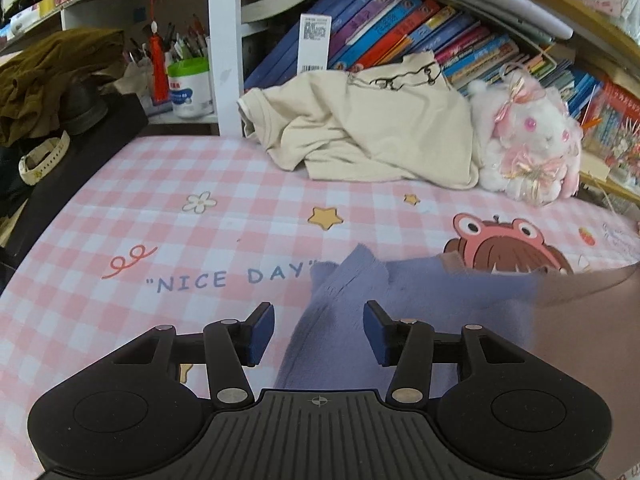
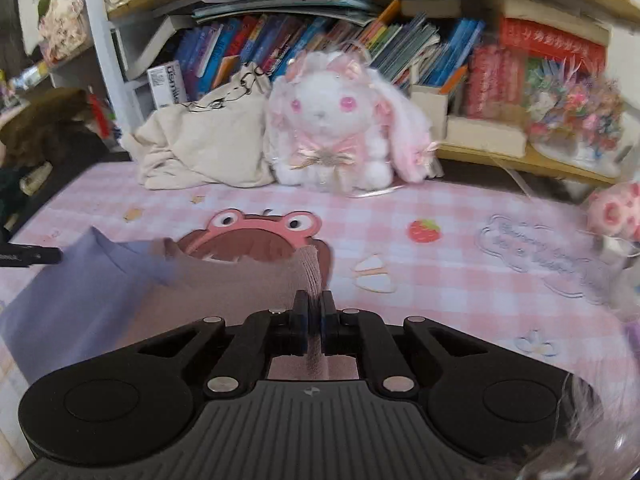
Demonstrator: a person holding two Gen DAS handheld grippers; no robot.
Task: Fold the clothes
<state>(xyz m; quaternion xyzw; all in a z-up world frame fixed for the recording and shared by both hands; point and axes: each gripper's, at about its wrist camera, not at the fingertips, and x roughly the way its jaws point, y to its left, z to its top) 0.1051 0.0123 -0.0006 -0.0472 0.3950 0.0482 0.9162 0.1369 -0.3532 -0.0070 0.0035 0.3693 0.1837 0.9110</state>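
Note:
A soft garment, lavender (image 1: 340,320) shading into mauve (image 2: 240,280), lies on the pink checked mat (image 1: 160,220). My left gripper (image 1: 319,312) is open above its lavender edge. The cloth runs between the blue pads (image 1: 262,336), which stand apart from it. My right gripper (image 2: 314,298) is shut on a raised ridge of the mauve cloth, which runs up between the fingers. A crumpled cream shirt (image 1: 360,132) (image 2: 200,148) lies at the back of the mat, against the books.
A white and pink plush rabbit (image 1: 528,140) (image 2: 332,136) sits beside the cream shirt. Bookshelves (image 2: 320,40) close off the back. An olive garment (image 1: 52,76) and a watch (image 1: 40,160) lie on a dark surface at the left.

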